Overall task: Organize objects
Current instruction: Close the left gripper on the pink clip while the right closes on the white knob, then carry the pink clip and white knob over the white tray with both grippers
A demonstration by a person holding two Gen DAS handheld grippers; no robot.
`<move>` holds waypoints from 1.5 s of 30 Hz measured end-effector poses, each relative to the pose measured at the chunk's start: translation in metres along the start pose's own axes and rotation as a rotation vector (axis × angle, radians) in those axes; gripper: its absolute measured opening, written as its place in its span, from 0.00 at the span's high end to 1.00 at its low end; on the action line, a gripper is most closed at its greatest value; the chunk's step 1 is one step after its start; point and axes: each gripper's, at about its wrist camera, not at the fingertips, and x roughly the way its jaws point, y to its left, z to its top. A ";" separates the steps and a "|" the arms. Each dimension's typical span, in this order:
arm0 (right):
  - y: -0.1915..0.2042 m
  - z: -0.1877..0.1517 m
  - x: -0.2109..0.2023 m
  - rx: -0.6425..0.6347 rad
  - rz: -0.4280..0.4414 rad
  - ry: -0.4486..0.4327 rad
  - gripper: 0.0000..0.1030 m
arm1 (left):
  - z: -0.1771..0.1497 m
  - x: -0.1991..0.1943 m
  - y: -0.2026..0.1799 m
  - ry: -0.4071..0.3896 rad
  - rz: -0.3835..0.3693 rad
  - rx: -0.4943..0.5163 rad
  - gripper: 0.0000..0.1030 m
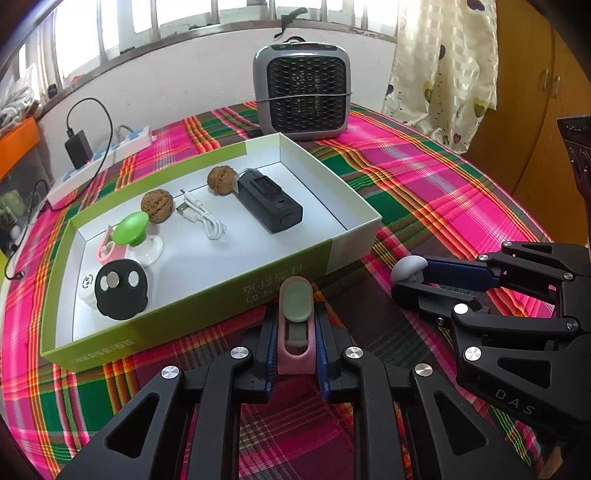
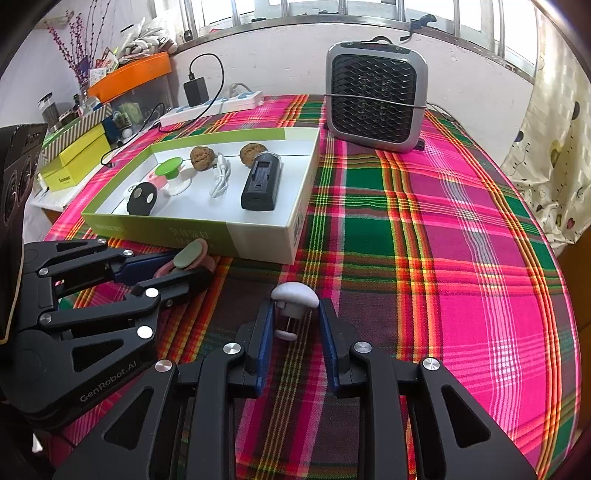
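Bright plaid cloth [image 2: 424, 229], pink and green, covers the bench, and the green-and-white box [image 1: 332, 254] is our marker. Nearest the camera, just in front of the box's near wall, the left gripper [image 1: 295, 332] has its blue pads pressed tight on a pink clip with a pale green pad [image 1: 296, 325], which points toward the box and stands just short of its wall. Beside it, off the box's right near corner, the right gripper [image 2: 295, 314] pinches a small white mushroom-shaped knob [image 2: 294, 297], cap forward, held above the cloth.

Inside the box now: at the near left end, a black rounded gadget [image 1: 121, 291] with silver discs; just behind it a green-topped suction hook [image 1: 135, 230] with a second pink clip [image 1: 107, 248] against it. Further in, one walnut [image 1: 157, 205], a coiled white cable [image 1: 201, 216], a second walnut [image 1: 221, 178], and a black device [image 1: 267, 202] lying slantwise, touching that second walnut.

Behind the box's far right corner stands a grey fan heater [image 1: 303, 94]. Off the far left side, a white power strip [image 1: 103, 158] carries a black charger [image 1: 78, 147]. Barred windows [image 2: 332, 11] run along the back.
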 end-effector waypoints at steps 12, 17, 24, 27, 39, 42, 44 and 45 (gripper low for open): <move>0.000 0.000 0.000 0.001 0.000 0.000 0.76 | 0.000 0.000 0.000 0.000 0.000 0.000 0.85; 0.000 0.000 -0.001 0.003 -0.001 -0.001 0.76 | 0.000 0.000 0.001 0.000 0.003 -0.002 0.85; 0.000 -0.002 -0.005 0.010 -0.003 -0.013 0.76 | -0.001 -0.001 0.001 -0.001 0.003 -0.015 0.85; 0.000 -0.003 -0.006 0.010 0.000 -0.014 0.76 | -0.001 -0.004 0.000 -0.007 0.000 -0.016 0.85; 0.003 0.006 -0.025 0.008 -0.003 -0.064 0.76 | 0.004 -0.025 0.002 -0.049 -0.018 -0.035 0.85; 0.006 0.009 -0.028 0.003 -0.003 -0.076 0.76 | 0.005 -0.030 0.005 -0.059 -0.020 -0.044 0.85; 0.007 0.011 -0.031 -0.001 -0.002 -0.084 0.76 | 0.006 -0.033 0.008 -0.063 -0.022 -0.054 0.85; 0.007 0.013 -0.032 -0.002 -0.001 -0.089 0.76 | 0.007 -0.034 0.010 -0.066 -0.022 -0.057 0.85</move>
